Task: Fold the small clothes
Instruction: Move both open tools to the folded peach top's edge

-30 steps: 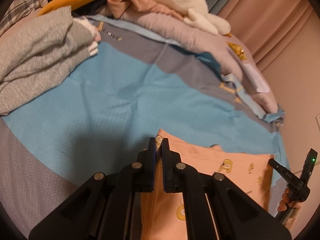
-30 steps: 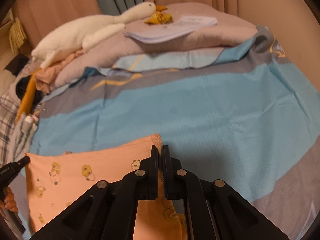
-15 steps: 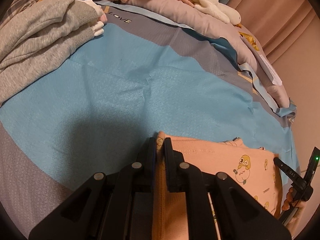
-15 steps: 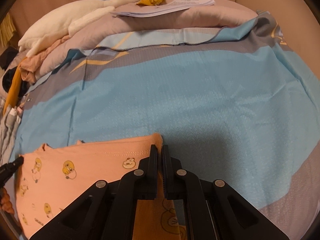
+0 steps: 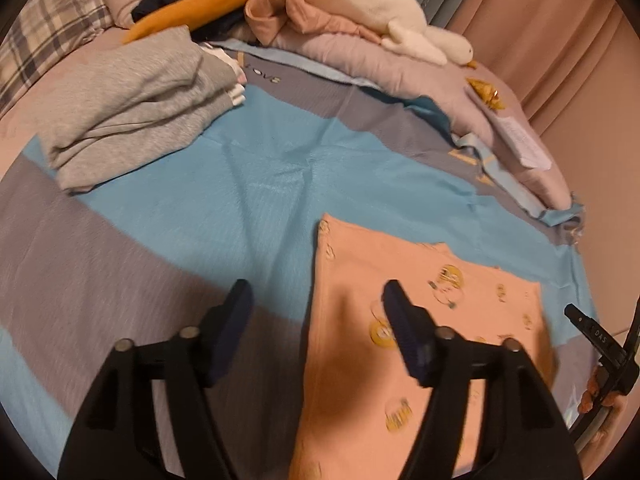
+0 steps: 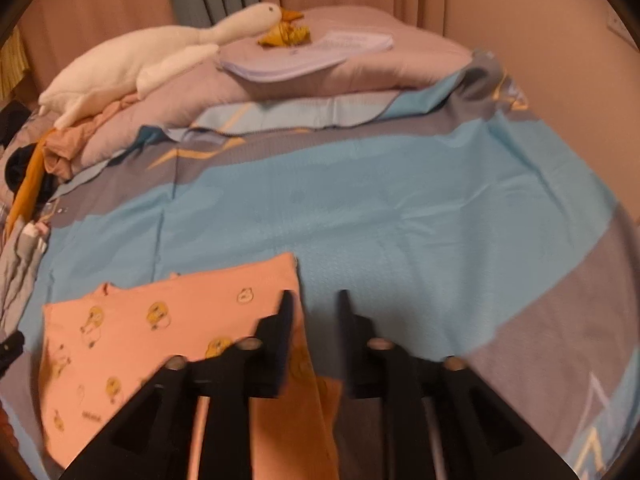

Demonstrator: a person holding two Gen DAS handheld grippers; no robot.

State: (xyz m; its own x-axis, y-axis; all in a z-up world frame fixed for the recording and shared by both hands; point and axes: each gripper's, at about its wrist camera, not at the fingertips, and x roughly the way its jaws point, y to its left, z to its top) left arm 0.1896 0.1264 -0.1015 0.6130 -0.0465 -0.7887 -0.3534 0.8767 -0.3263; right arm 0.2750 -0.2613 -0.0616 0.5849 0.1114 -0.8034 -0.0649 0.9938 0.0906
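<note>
A small peach garment with yellow duck prints (image 5: pixel 420 344) lies flat on the blue and grey bed sheet (image 5: pixel 200 216). My left gripper (image 5: pixel 316 304) is open wide, raised just above the garment's left edge, holding nothing. In the right wrist view the same garment (image 6: pixel 160 336) lies at lower left. My right gripper (image 6: pixel 314 300) is open over the garment's right edge, holding nothing. The right gripper's body also shows at the left wrist view's right edge (image 5: pixel 600 344).
A folded grey sweater (image 5: pixel 132 108) lies at the left of the bed. A heap of clothes (image 5: pixel 240 4), a white goose plush (image 6: pixel 152 56) and a mauve pillow (image 6: pixel 340 68) with papers (image 6: pixel 312 52) line the far side. Pink curtains hang behind.
Both grippers were shut on the garment's top corners; now both have opened and let go. The garment lies flat on the sheet, and both grippers have pulled back a little.
</note>
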